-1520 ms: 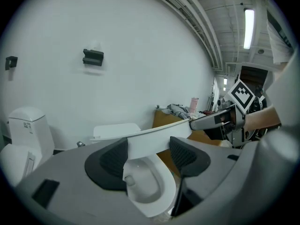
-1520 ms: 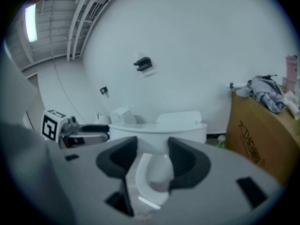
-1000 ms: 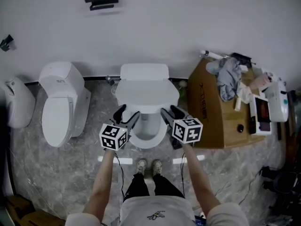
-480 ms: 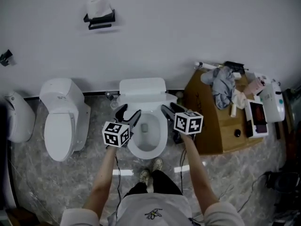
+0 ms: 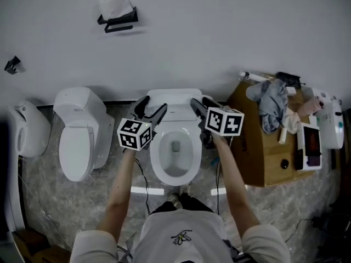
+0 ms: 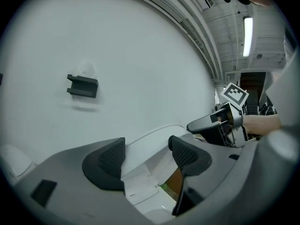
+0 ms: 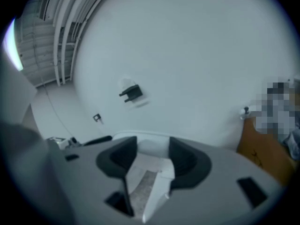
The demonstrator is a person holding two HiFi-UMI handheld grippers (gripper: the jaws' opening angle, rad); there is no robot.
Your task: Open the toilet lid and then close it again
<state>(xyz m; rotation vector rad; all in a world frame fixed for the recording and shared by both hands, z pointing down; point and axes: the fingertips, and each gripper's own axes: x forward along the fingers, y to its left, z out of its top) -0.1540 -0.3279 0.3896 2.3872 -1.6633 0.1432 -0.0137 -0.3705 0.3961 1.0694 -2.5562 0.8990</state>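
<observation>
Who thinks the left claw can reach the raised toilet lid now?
Probably yes: the left claw, whose jaws have just been opening, has the edge of the toilet lid showing between them, nothing blocking.

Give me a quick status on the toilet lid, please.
Left gripper open, jaws just widened, edge of lid loose between them. Right gripper open, empty. Lid up, bowl exposed. Nothing in the way.

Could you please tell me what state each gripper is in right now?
Left gripper: open, jaws just opened wider; raised white toilet lid between, unpinched.
Right gripper: open, holding nothing.
</observation>
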